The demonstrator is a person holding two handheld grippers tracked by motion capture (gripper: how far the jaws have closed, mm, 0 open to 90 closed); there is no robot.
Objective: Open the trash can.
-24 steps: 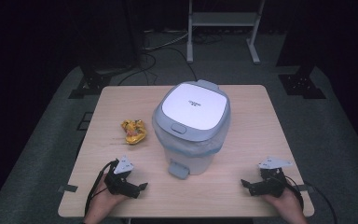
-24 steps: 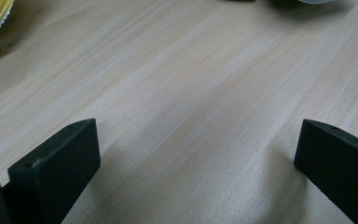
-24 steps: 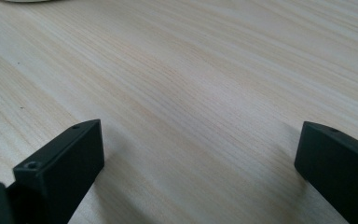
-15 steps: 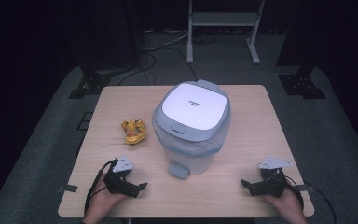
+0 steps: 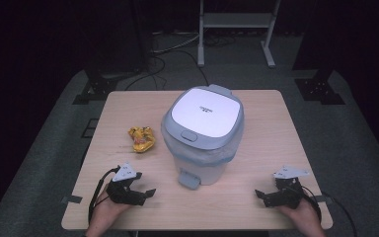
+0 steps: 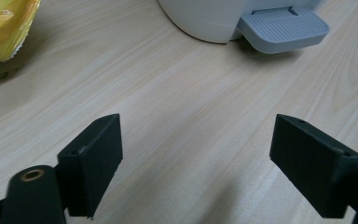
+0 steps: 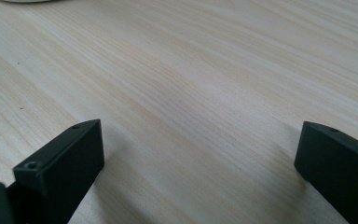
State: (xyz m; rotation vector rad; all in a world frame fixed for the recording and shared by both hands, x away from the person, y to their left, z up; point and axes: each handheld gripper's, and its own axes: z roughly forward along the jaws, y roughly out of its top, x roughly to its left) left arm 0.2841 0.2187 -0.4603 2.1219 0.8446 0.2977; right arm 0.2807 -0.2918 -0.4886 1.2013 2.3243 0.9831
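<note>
A white pedal bin point(image 5: 205, 136) with a grey-rimmed shut lid stands in the middle of the wooden table point(image 5: 128, 106); its grey foot pedal point(image 5: 189, 179) faces the near edge. A crumpled yellow wrapper point(image 5: 141, 138) lies left of the bin. My left gripper point(image 5: 139, 193) rests open near the front left, empty, pointing toward the pedal point(image 6: 283, 29), with the wrapper point(image 6: 5, 25) at its upper left. My right gripper point(image 5: 268, 196) rests open at the front right, with bare table point(image 7: 191, 93) between its jaws.
A clear bag liner point(image 5: 217, 154) hangs out under the bin's lid. Beyond the table's far edge are a metal stand point(image 5: 237, 29), cables on the dark floor point(image 5: 168, 54) and black stand feet at both sides.
</note>
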